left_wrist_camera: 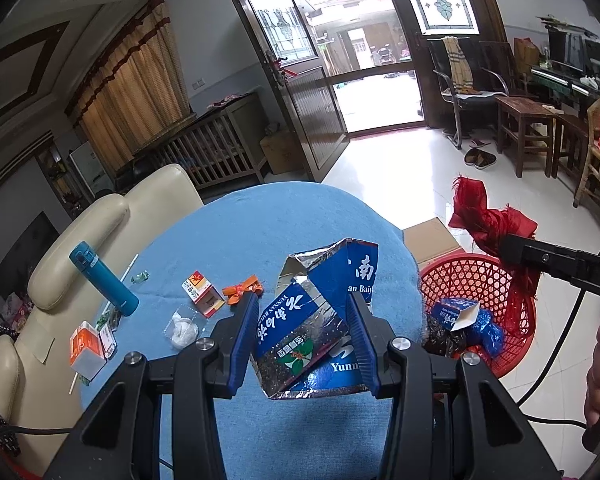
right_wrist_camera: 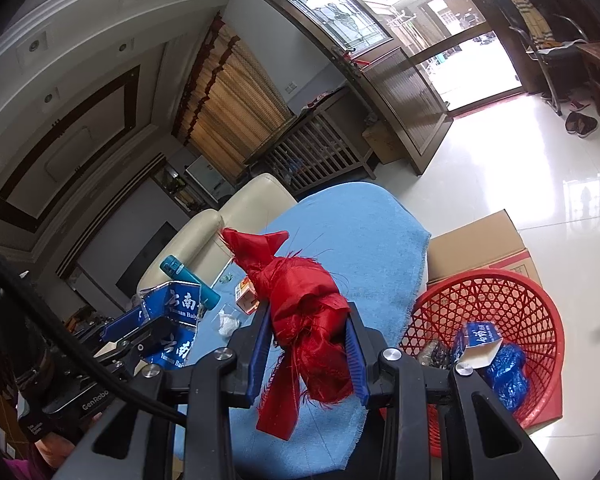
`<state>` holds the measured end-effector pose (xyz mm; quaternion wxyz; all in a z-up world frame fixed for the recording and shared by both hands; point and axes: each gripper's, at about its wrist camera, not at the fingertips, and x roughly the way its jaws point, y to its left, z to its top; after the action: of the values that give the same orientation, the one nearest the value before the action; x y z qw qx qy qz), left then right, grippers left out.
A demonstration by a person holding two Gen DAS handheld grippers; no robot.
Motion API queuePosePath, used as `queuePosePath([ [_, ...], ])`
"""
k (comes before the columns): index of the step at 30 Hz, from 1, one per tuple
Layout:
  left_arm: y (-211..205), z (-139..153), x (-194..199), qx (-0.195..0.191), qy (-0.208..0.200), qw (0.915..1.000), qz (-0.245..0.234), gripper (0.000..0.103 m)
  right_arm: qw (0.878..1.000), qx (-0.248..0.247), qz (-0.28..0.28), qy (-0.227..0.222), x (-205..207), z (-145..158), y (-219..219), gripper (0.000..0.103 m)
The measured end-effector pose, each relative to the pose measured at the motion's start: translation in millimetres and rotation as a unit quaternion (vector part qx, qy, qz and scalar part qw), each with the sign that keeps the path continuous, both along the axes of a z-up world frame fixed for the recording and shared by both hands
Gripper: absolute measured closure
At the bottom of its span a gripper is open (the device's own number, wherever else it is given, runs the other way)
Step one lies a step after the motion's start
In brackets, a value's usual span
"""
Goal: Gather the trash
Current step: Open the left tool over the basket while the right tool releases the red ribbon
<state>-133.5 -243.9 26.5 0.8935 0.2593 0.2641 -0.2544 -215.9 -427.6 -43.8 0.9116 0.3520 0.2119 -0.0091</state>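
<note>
Carry-to-bin step: left gripper [left_wrist_camera: 304, 344] clamped on blue carton [left_wrist_camera: 316, 312] at frame centre, right gripper [right_wrist_camera: 308, 340] clamped on red cloth [right_wrist_camera: 304, 312]; next, likely swing both over red basket [right_wrist_camera: 500, 292] lower right and release.

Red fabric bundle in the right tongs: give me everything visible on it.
The crumpled red satin-like fabric bundle is shiny, with frayed edges and loose threads. One pointed end sticks up, and a flat strip hangs below. The right tongs are shut on its middle, blue pads pressing both sides. In the left wrist view it hangs in the air above the red plastic mesh basket, touching nothing else visible.
</note>
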Motion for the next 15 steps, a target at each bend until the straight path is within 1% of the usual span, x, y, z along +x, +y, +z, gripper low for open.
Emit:
queuePosePath([
  [5,-5.1,-1.2,2.3,0.000,0.015,0.9998,-0.011,0.056,1.000,0.003,-0.007,0.000,-2.4,-1.2,-4.6,0.066],
  [12,-20.0,-5.7,12.0,-0.019,0.084,0.9954,-0.043,0.056,1.000,0.013,-0.022,0.001,-6.8,-4.7,-15.6,0.066],
  [15,-29.1,-5.7,15.6,-0.028,0.099,0.9932,-0.055,0.056,0.999,0.016,-0.031,-0.002,-10.0,-5.8,-21.5,0.066],
])
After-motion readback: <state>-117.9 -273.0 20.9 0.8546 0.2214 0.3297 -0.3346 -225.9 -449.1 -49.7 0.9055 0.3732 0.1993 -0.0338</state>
